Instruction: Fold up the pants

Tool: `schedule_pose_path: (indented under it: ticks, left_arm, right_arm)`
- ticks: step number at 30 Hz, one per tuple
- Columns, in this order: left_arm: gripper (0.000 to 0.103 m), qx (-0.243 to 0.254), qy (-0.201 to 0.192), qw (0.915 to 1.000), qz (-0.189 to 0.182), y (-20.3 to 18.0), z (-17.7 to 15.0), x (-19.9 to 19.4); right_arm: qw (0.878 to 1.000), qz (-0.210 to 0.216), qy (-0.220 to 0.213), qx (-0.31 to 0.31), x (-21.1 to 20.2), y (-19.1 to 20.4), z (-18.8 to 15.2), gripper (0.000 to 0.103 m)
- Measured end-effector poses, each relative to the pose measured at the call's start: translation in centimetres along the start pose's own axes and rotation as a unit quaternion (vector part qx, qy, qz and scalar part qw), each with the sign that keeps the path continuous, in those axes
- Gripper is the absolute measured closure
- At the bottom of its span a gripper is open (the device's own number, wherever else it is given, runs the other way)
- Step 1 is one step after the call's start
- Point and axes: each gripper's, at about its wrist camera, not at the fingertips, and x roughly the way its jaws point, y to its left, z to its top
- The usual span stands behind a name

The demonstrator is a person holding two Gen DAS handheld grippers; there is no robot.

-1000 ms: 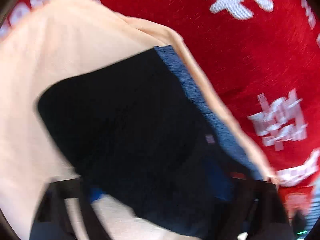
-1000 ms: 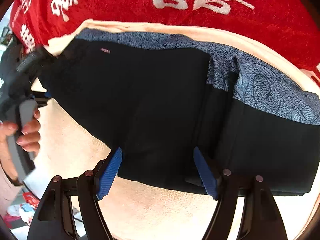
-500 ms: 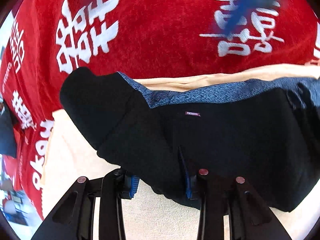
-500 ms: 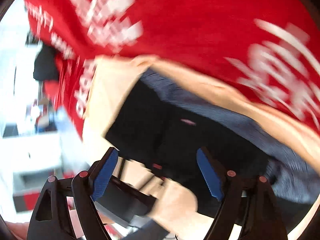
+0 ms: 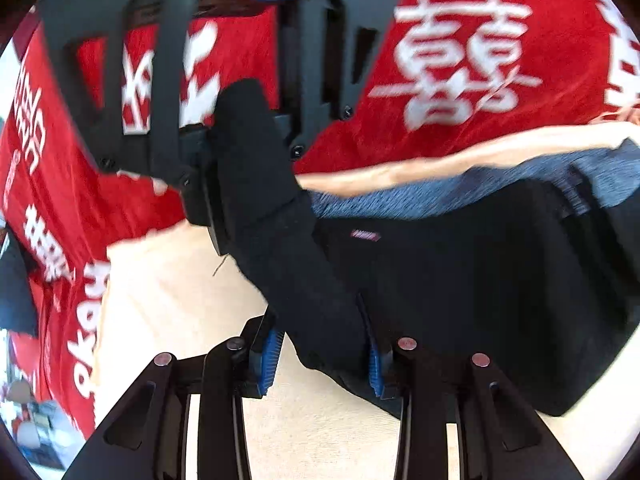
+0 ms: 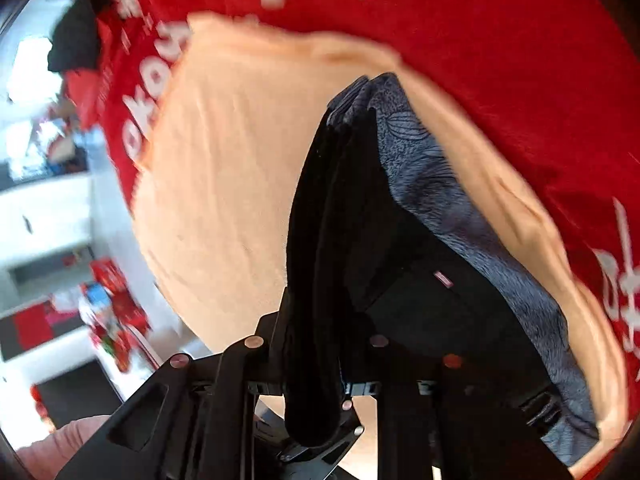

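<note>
Black pants (image 5: 460, 280) | left gripper (image 5: 320, 354) fingers clamp hem | right gripper (image 5: 208, 184) pinches corner, pads hidden

Pants (image 5: 480, 280) on towel (image 5: 168, 300) on blanket (image 5: 460, 20)

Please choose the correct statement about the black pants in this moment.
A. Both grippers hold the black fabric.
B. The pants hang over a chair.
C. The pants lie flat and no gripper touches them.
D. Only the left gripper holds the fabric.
A: the left gripper pinches a fold of the black pants, and the right gripper is closed on another bunch of the same fabric.
</note>
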Motion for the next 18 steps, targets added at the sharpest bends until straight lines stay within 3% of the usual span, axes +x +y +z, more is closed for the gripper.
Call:
schedule_pose_path:
  ticks: [4, 10, 18]
  left_arm:
    - [0.066, 0.021, -0.042, 0.9987, -0.018, -2.1, 2.3, -4.3]
    - [0.066, 0.064, -0.091, 0.9917, -0.064, -7.7, 5.0, -9.9]
    - [0.066, 0.146, -0.098, 0.9748, -0.138, -19.9, 6.7, -12.9]
  right_arm:
    - [0.996, 0.053, -0.077, 0.015, -5.2, -2.1, -4.3, 0.083]
    - [0.969, 0.124, -0.206, 0.058, -12.9, -8.3, -14.6, 0.083]
    - [0.927, 0.17, -0.297, 0.155, -15.2, -19.0, -29.2, 0.083]
